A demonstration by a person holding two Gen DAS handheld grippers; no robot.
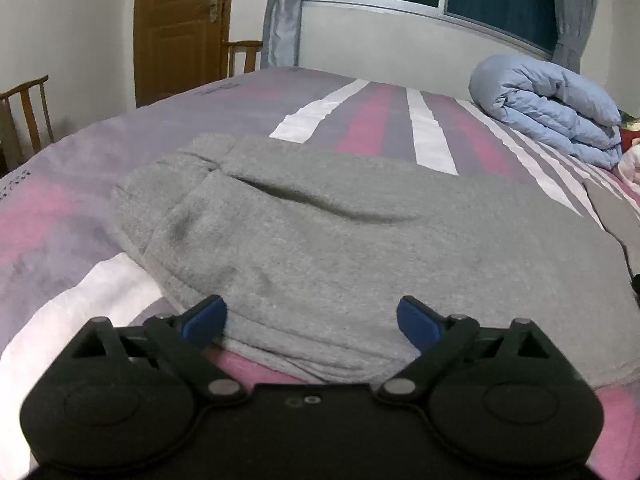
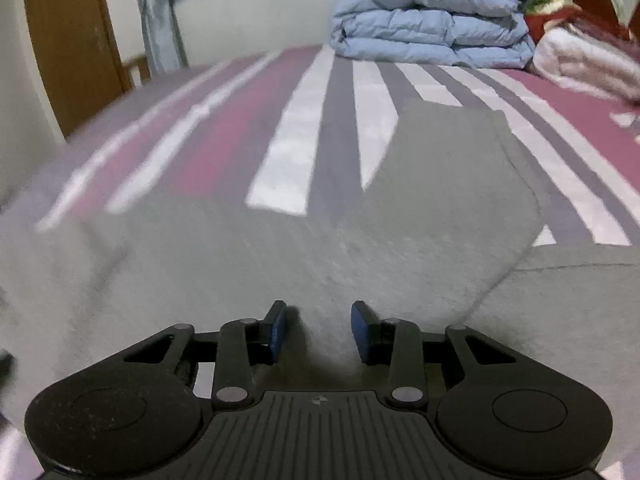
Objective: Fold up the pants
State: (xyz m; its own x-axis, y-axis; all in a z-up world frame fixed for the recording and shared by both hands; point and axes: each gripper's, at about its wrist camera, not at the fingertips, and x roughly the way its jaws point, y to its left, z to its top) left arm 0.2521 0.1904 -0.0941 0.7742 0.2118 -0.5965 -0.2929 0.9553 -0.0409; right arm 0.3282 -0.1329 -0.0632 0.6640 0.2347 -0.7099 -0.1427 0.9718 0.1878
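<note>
Grey sweatpants are spread on the striped bedsheet; above them, the left gripper and right gripper are held open, empty.

A: What colour are the pants?

B: Grey all over, a bit speckly.

A: And the bed cover?

B: Stripes of pink, purple-grey and white.

A: That puffy blanket?

B: Light blue.

A: The left gripper?

B: Black, with blue pads. The right gripper looks the same.

A: The door?

B: Brown, like the chair. The curtain is grey.

A: What is the red heap past the blanket?

B: Red with some green, I think. It is too blurry.
</note>
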